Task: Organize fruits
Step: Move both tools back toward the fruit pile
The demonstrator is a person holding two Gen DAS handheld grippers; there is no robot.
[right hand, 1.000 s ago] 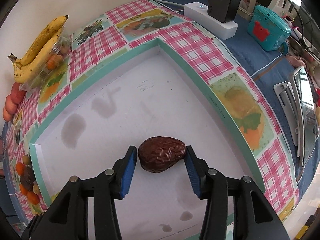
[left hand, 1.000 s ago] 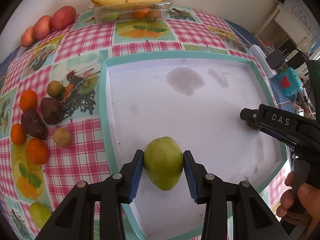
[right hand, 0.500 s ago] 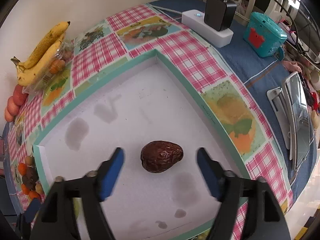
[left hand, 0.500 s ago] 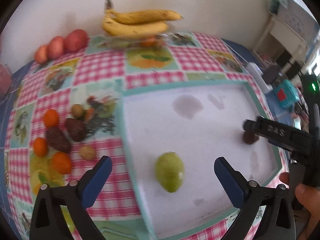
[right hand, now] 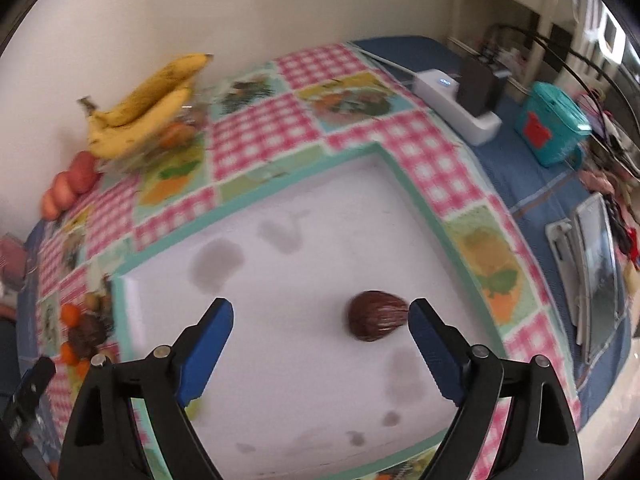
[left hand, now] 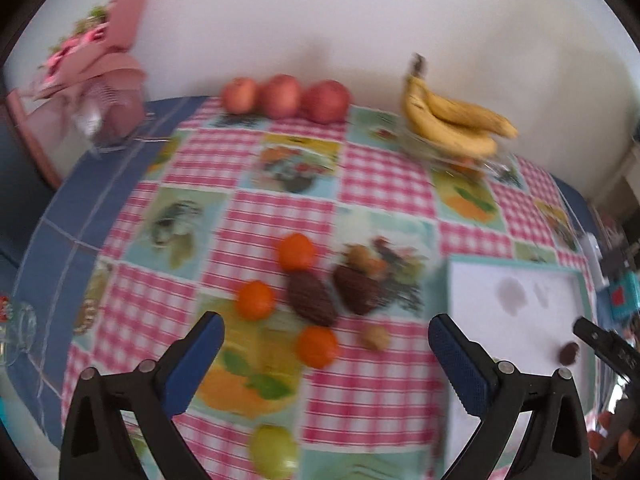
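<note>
Left tool [left hand: 326,354] over blurred fruit cluster [left hand: 308,300]

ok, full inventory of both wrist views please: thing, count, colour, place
apples: 3, red, back edge by the wall
bananas: 2, yellow, on a clear tray at the back
oranges: 3, orange, on the checked cloth
dark wrinkled fruits: 2, brown, among the oranges
small brownish fruits: 2, beside that cluster, blurred
green fruit: 1, near edge of the cloth
dark wrinkled fruit: 1, brown, on the white mat
power strip: 1, white, far right
teal box: 1, right
left hand-held gripper: open, empty
right hand-held gripper: jaws just opening, clear of the fruit
</note>
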